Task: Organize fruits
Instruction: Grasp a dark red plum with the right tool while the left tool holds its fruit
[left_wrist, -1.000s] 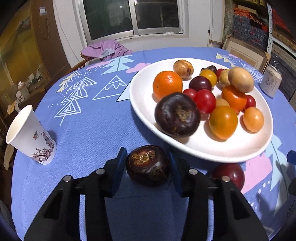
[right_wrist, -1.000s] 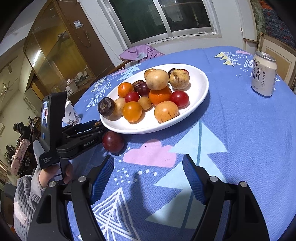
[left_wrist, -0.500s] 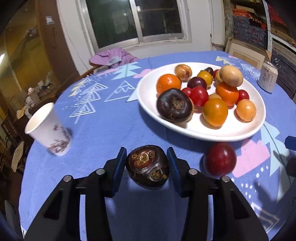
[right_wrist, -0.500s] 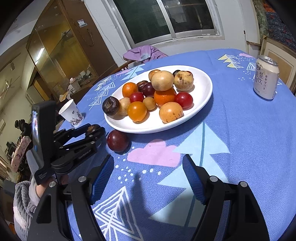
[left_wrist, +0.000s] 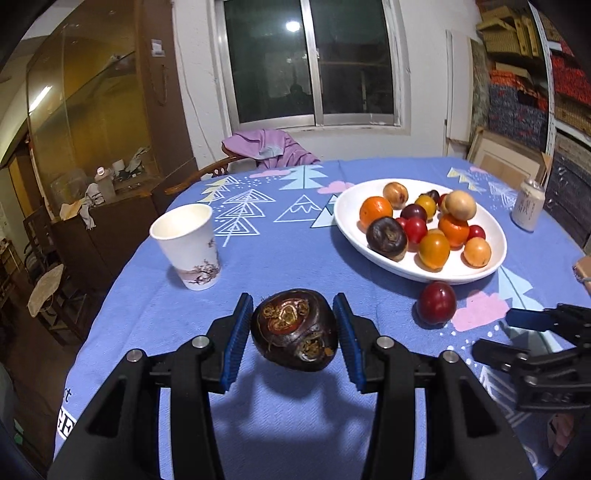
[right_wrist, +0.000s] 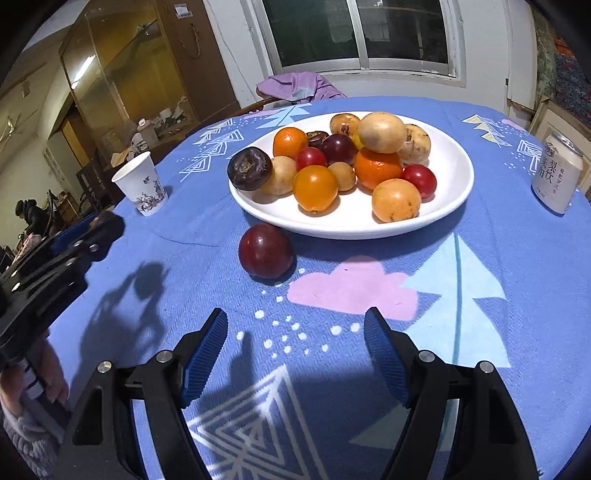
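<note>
A blue cloth (left_wrist: 280, 258) is covering the round table under a dark window. The left gripper (left_wrist: 294, 328) is pinching a dark fruit (left_wrist: 294, 329) clear of the cloth, so the carry looks underway; next it needs a free spot on the plate (left_wrist: 495, 236). The right gripper (right_wrist: 295, 354) is hanging spread and empty. Only its view is showing the plum (right_wrist: 265, 250) just beside the plate's rim and the shadow of the lifted fruit.

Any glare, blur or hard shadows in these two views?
Left wrist: sharp; lamp reflected in the window; shadow under the held dark fruit. Right wrist: sharp centre, the left gripper soft at the edge; hard shadows on the tablecloth. Both bend straight lines, fisheye.
</note>
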